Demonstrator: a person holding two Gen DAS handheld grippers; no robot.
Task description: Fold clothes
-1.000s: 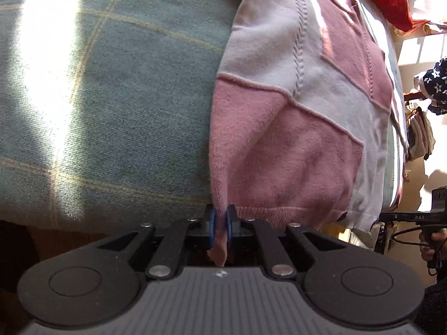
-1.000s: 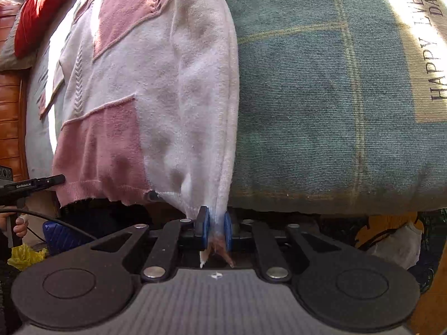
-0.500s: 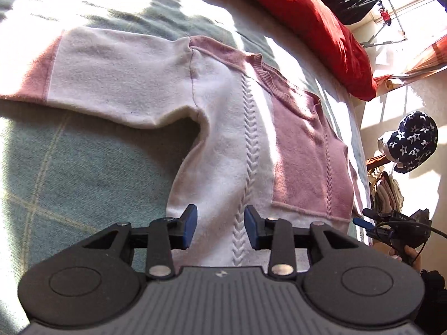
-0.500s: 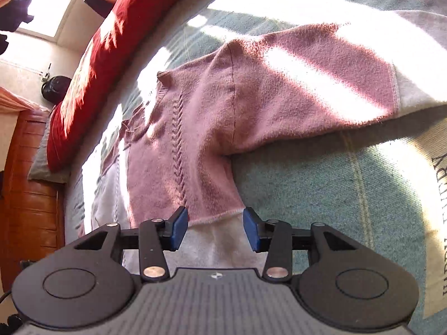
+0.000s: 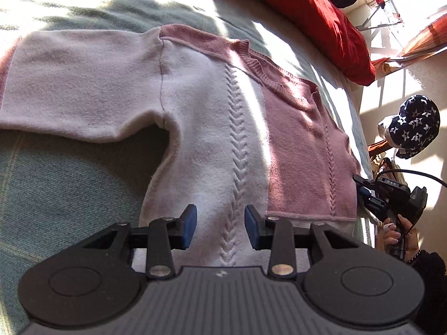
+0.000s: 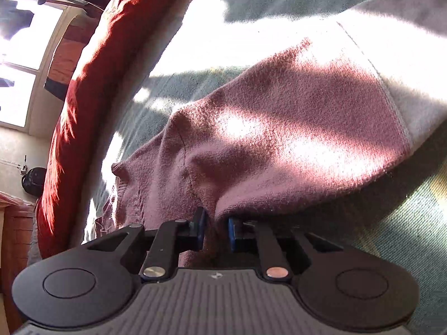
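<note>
Knitted pink-and-white sweater (image 5: 212, 128) flat on green blanket (image 5: 69, 184); left gripper (image 5: 220, 230) wide open above its white panel, right gripper (image 6: 215, 233) narrowed around its pink underarm fold.

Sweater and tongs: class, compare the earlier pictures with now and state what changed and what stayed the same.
A second ago both tongs pinched the sweater's hem at the bed edge. Both let go. The left tongs remain open above the body; the right tongs have moved in and are closing around the pink fabric below the sleeve. The sweater stays spread on the green blanket.
</note>
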